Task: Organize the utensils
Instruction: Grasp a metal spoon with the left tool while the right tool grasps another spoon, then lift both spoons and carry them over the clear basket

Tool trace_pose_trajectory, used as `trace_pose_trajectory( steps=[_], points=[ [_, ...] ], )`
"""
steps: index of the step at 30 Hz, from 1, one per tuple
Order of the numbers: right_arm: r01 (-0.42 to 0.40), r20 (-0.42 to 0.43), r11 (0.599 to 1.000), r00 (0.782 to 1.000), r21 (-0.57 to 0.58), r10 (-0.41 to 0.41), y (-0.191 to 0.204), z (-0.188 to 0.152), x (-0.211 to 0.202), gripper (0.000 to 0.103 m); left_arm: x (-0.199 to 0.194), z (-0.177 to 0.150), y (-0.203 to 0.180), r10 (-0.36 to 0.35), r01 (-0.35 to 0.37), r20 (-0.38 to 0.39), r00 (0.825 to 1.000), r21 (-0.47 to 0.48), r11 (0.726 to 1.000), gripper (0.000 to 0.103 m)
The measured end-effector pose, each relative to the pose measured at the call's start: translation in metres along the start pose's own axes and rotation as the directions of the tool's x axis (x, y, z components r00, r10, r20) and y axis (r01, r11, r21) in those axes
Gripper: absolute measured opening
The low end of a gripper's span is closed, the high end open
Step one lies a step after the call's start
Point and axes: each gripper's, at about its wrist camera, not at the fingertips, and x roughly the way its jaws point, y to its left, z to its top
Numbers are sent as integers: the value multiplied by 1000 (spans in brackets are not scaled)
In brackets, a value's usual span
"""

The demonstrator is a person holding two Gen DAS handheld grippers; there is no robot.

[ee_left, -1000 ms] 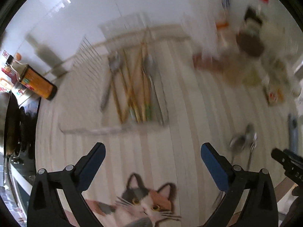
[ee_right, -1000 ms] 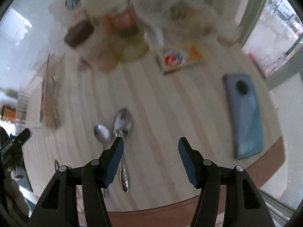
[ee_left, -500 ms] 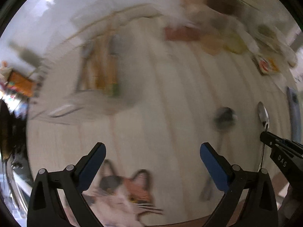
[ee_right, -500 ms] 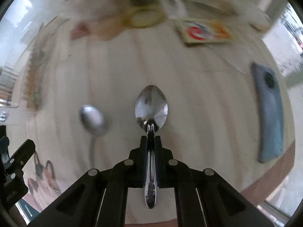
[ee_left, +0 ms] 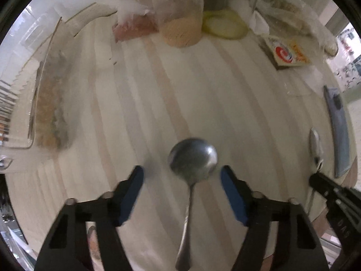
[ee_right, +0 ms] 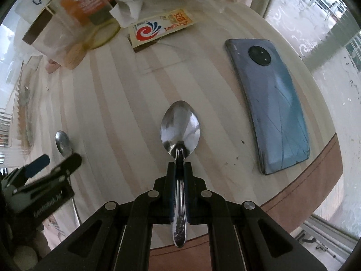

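Tongs: right (ee_right: 179, 169) pinching spoon (ee_right: 180, 126), left (ee_left: 181, 187) spread w/ second spoon (ee_left: 191, 158) between; labels unreadable.

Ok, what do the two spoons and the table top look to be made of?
Both spoons, one in the right hand-held gripper (spoon) and one between the left hand-held gripper's open fingers (spoon), look like polished steel: mirror-like glare. The table top looks like pale striped wood or laminate, matte.

Daylight from window (ee_right: 320, 22) at right, washed out. Left view motion-blurred, worst on the tray (ee_left: 45, 103) at left; right view sharp. Glare on spoon bowl (ee_right: 180, 128). Strong fisheye bending, dark vignette corners.
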Motion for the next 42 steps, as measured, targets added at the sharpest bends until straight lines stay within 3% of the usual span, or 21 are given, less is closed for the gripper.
trace_pose_trajectory(
  steps=[2,10,16,25,35,42],
  points=[
    [-4,1,1000,1000,3,4,3,3,1,7,-2,2,-3,-20,20,5,1000,2,1000,39],
    [0,5,1000,1000,-3,0,2,1,1,7,-6,5,-14,13,-14,21,1000,41,999,38],
    [-7,7,1000,1000,-6,8,4,-4,0,7,-15,-1,0,1,-3,39,999,39,999,38],
    [-40,39,998,998,-39,41,18,-9,-19,7,-65,-13,24,-27,26,106,994,13,1000,38],
    [-84,134,992,986,-93,96,46,0,-71,7,-119,-5,62,-31,36,212,977,-21,999,38],
    [-130,197,979,967,-155,160,88,11,-113,7,-167,-3,98,-18,44,302,953,-80,996,38]
  ],
)
